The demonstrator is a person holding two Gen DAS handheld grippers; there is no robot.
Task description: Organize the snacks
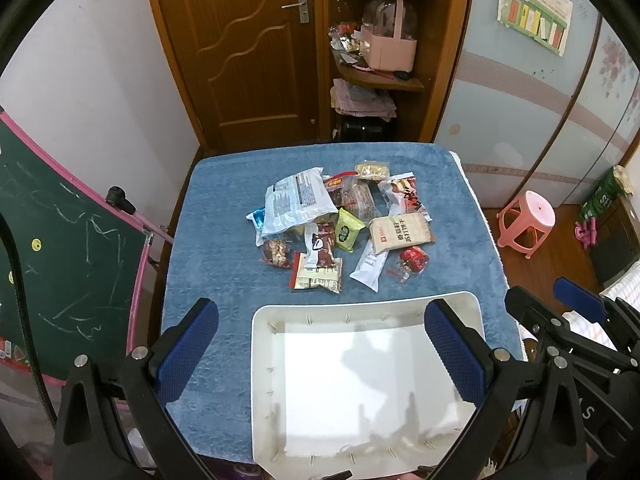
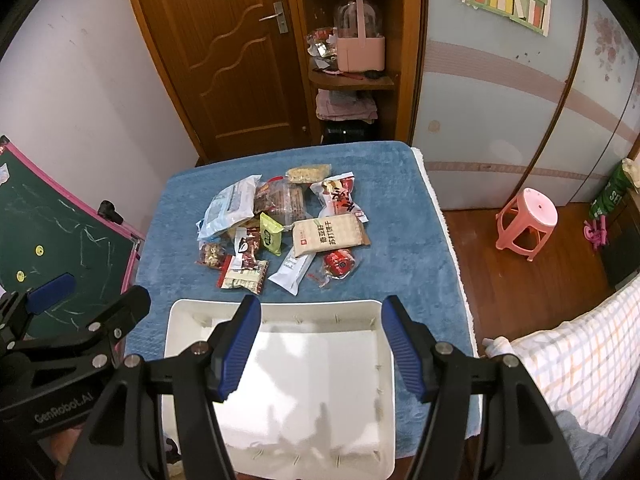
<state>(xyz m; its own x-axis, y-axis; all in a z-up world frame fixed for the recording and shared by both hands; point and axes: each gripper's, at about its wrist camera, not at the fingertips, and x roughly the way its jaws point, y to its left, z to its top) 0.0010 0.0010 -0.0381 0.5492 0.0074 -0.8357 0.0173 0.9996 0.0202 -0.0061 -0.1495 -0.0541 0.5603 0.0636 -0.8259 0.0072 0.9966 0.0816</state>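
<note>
Blue fingers [image 2: 240,344] of both grippers apart, empty, snacks [image 2: 280,232] beyond white tray [image 2: 176,320], seemingly untouched.

Both wrist cameras look steeply down from above the near edge of the blue-covered surface [image 1: 208,208], each close over the white tray [image 1: 256,344], facing the wooden door [image 1: 240,40]. The left view sits left of the tray, the right view nearer its middle. They share the tray, the snack pile [image 1: 336,228] beyond it, the door and the pink stool [image 2: 526,220]
</note>
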